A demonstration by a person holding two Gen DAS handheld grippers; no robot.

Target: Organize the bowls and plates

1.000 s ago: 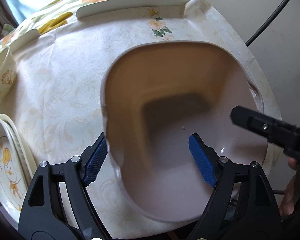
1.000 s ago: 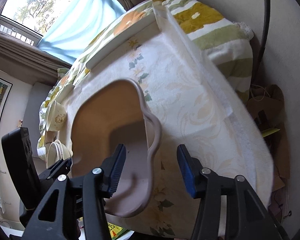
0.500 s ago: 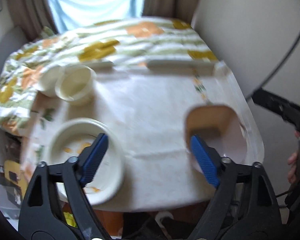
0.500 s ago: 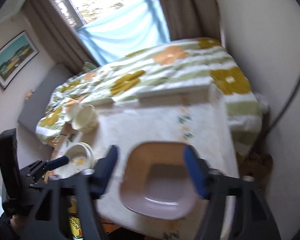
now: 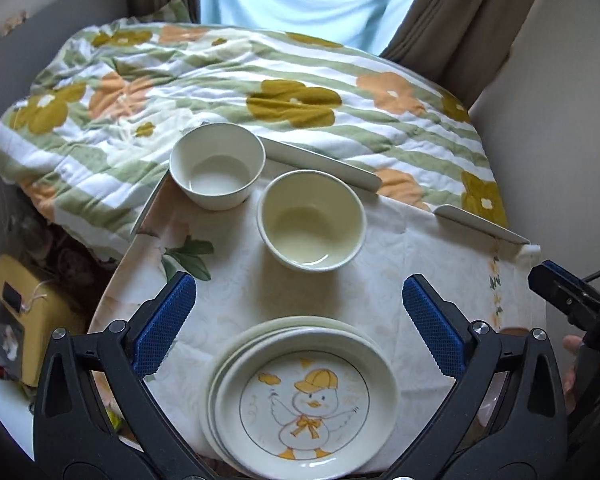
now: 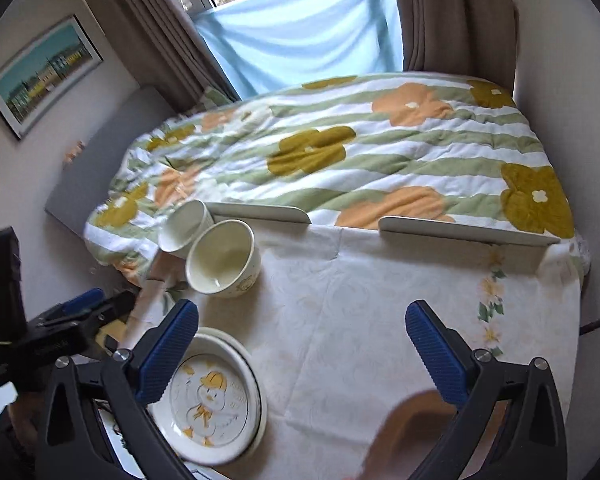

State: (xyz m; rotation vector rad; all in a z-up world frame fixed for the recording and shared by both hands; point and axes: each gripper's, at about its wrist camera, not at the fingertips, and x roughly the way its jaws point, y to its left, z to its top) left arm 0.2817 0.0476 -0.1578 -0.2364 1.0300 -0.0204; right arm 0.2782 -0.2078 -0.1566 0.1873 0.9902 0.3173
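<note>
Now my left gripper [image 5: 299, 322] hangs spread wide above the stack of duck plates [image 5: 302, 396], nothing between its jaws. My right gripper [image 6: 302, 354] is spread as wide and empty, over the bare tablecloth [image 6: 360, 300]; its jaws had just been opening. The tan basin [image 6: 416, 432] lies at the table's near edge under its right finger. Beyond the plates stand two cream bowls [image 5: 312, 222], one just behind the other, by the flowered quilt [image 5: 260, 80].
</note>
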